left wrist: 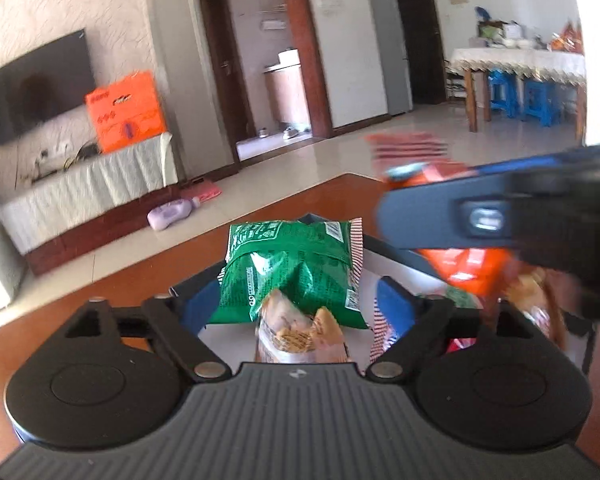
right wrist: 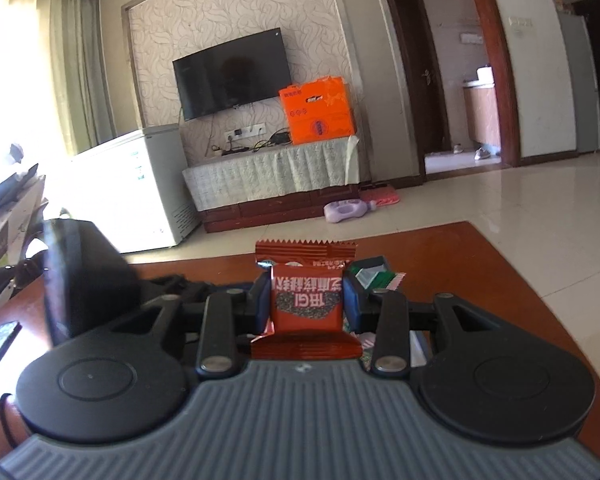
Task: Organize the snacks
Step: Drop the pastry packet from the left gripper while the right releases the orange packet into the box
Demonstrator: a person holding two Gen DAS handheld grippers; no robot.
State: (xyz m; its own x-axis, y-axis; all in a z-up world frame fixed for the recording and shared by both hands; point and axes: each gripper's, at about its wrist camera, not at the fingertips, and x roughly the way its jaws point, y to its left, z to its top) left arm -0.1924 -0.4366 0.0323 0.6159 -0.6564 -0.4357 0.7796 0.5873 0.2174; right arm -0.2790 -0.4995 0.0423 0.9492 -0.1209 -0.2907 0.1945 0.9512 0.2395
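Note:
In the left wrist view, my left gripper is open over a dark-rimmed tray on the reddish-brown table. Between its blue fingers lie a green snack packet and a brown snack packet; neither is gripped. My right gripper crosses at the right as a blurred blue and black shape holding an orange-red packet. In the right wrist view, my right gripper is shut on that orange-red snack packet with white print. A green packet shows just beyond it.
The table's far edge drops to a tiled floor with a purple bottle. A black object stands on the table at left in the right wrist view. A TV, an orange box and a covered cabinet line the far wall.

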